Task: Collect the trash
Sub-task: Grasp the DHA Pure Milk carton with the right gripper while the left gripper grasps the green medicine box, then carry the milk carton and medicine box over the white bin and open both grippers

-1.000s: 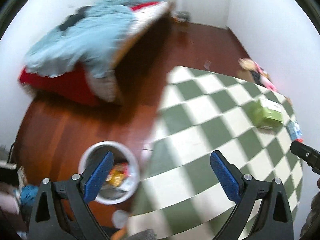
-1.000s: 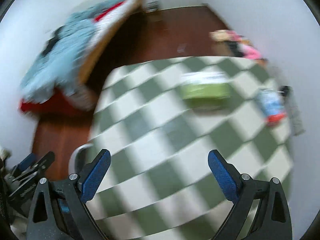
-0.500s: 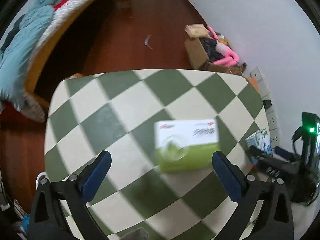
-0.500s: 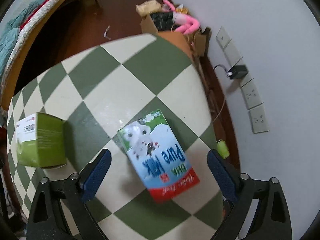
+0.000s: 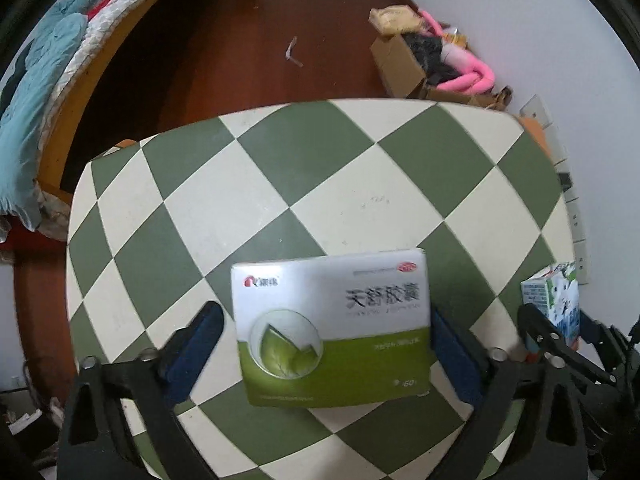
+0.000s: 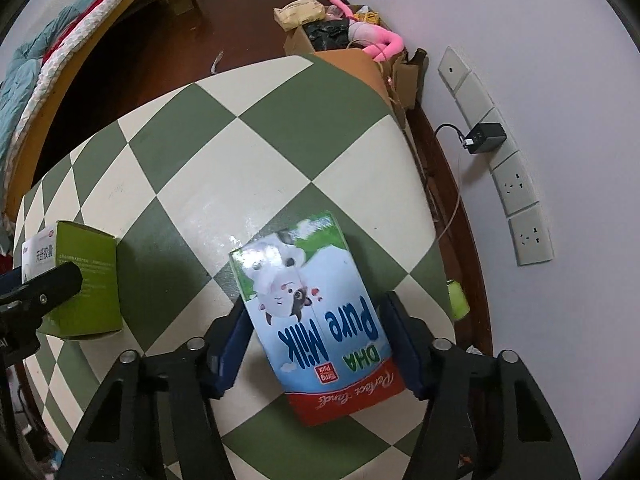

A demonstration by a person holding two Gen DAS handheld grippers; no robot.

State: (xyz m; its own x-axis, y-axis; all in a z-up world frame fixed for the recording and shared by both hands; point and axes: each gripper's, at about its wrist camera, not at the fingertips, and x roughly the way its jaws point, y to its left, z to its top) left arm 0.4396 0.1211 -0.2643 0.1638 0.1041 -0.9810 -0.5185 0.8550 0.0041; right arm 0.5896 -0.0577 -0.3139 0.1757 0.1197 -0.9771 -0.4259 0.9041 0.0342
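Observation:
A green and white medicine box [image 5: 332, 328] lies flat on the checkered table [image 5: 280, 184]. My left gripper [image 5: 323, 314] points down over it with the box between its closing jaws; the right pad [image 5: 448, 344] is at the box's edge and a small gap shows at the left pad [image 5: 196, 344]. A blue and white milk carton [image 6: 316, 320] lies flat near the table's right edge. My right gripper [image 6: 316, 308] straddles it, jaws closing, both pads against its long sides. The carton [image 5: 556, 300] also shows at the right in the left wrist view, the box [image 6: 86, 276] at the left in the right wrist view.
Beyond the table's far edge, a cardboard box [image 5: 404, 60] with clutter and a pink toy sits on the dark wooden floor by the wall. A bed [image 5: 60, 80] is at far left. Wall sockets [image 6: 516, 184] and a plugged charger [image 6: 486, 138] line the right wall.
Both grippers swung across the table and dropped onto their items. The right jaws narrowed from wide open onto the milk carton. The left jaws closed in a little around the medicine box.

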